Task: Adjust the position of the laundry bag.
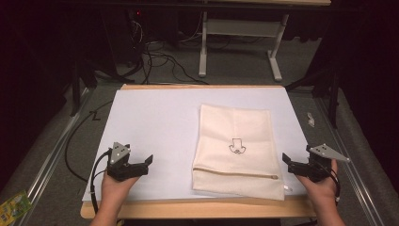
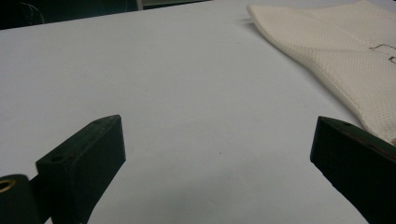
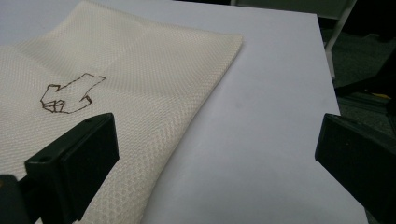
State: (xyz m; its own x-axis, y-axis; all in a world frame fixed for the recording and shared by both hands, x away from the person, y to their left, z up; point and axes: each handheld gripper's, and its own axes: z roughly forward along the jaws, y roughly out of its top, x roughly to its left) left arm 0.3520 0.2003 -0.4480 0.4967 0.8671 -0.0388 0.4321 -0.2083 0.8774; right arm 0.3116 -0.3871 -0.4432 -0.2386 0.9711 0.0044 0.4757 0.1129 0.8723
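Observation:
A cream mesh fabric bag (image 1: 235,150) lies flat on the white table (image 1: 150,127), right of centre, with a small dark outline print (image 1: 236,146) and a zipper (image 1: 235,173) near its front edge. My left gripper (image 1: 146,165) rests at the front left of the table, open and empty, well left of the bag (image 2: 345,60). My right gripper (image 1: 288,165) sits at the front right, open, just off the bag's right edge. In the right gripper view the bag (image 3: 116,93) and its print (image 3: 70,93) lie behind the left jaw.
A wooden board edge (image 1: 188,207) runs under the white sheet at the front. Cables (image 1: 160,61) and a white table frame (image 1: 240,42) stand on the floor beyond. A small green packet (image 1: 11,205) lies on the floor at the lower left.

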